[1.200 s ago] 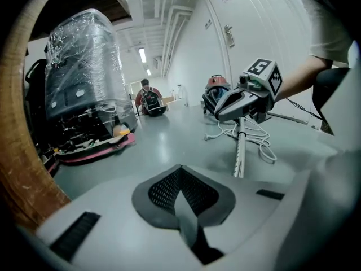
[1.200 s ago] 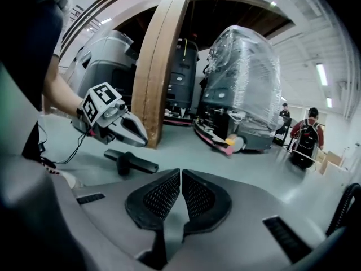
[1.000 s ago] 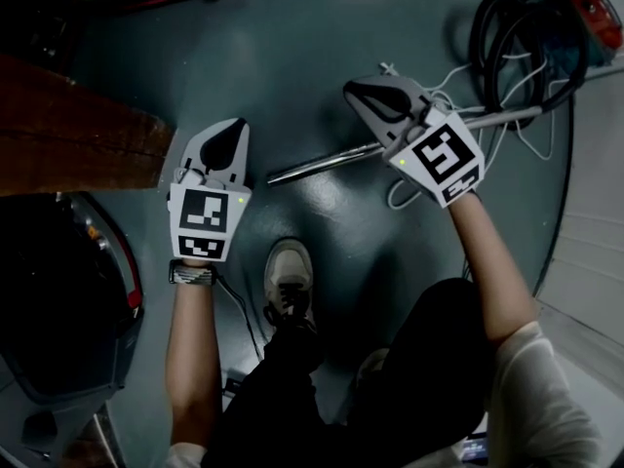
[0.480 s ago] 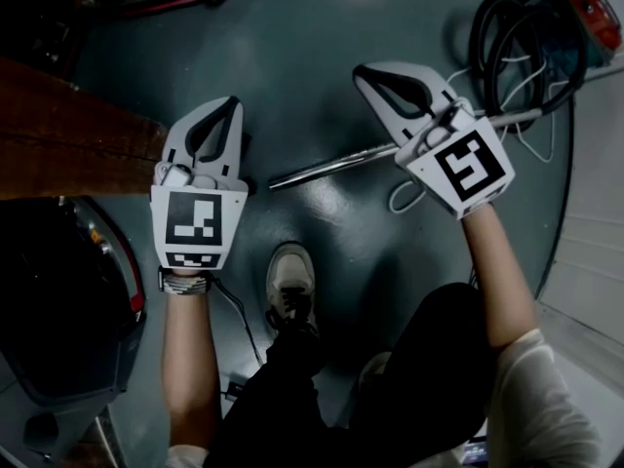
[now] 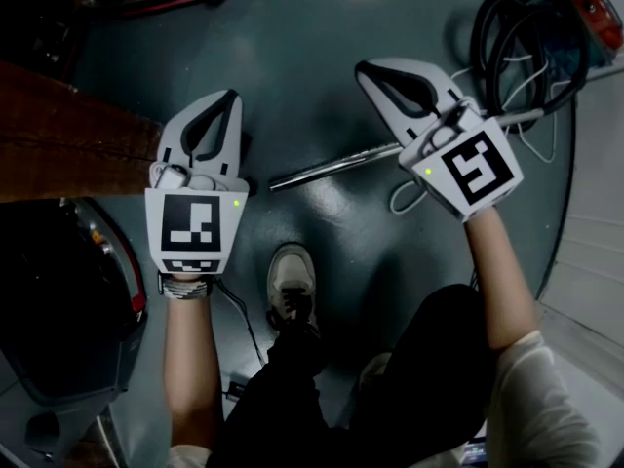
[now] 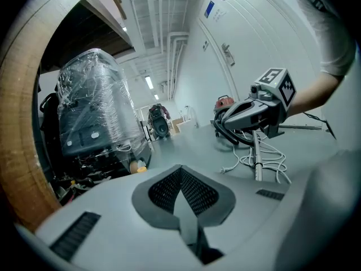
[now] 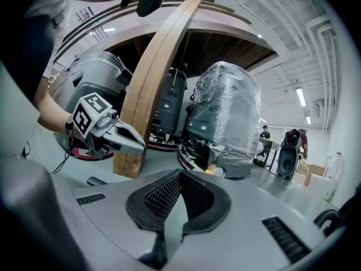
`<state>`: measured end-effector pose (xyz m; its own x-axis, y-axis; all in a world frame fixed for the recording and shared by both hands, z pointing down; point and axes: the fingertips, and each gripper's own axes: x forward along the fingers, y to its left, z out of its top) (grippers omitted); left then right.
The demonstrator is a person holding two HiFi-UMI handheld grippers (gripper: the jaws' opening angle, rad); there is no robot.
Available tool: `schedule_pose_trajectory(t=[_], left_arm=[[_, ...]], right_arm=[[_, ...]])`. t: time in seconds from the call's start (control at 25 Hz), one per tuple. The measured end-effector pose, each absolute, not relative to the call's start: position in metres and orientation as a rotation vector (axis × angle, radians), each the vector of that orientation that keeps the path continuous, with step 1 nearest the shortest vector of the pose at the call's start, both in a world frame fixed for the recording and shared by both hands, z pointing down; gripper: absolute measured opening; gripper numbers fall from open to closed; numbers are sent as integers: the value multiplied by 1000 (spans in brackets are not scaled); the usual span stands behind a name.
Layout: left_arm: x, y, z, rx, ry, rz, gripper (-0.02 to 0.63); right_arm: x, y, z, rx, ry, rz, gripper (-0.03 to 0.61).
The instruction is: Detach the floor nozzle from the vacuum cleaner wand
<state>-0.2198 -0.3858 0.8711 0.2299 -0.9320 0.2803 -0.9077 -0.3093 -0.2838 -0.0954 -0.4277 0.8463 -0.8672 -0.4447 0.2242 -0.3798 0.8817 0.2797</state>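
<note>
In the head view, both grippers are held above a dark grey floor (image 5: 292,27). The left gripper (image 5: 228,103) points up the picture with its jaws together and nothing between them. The right gripper (image 5: 367,70) angles up and to the left, its jaws likewise closed on nothing. The metal wand (image 5: 331,164) lies flat on the floor between the two grippers and runs under the right one toward a coiled black hose (image 5: 517,27) and a red vacuum body (image 5: 597,13). A loose white cable (image 5: 402,199) lies beside the wand. The person's shoe (image 5: 291,281) stands just below the wand's near end. A wooden beam (image 5: 68,144) reaches in from the left.

In the left gripper view, the mesh pads (image 6: 163,191) meet along a seam. Beyond them the right gripper hangs over the wand and hose, and a machine wrapped in plastic film (image 6: 96,106) stands at the left.

In the right gripper view, the pads are together at the tips. The left gripper shows before the beam.
</note>
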Motion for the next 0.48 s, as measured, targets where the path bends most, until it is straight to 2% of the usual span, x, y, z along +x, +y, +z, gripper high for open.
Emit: schedule_pose_trajectory(t=[0.48], left_arm=[[-220,-396,820,-2352,1794,-563,2]], right_arm=[[-93,-438,808,718,-2784,-356,28]])
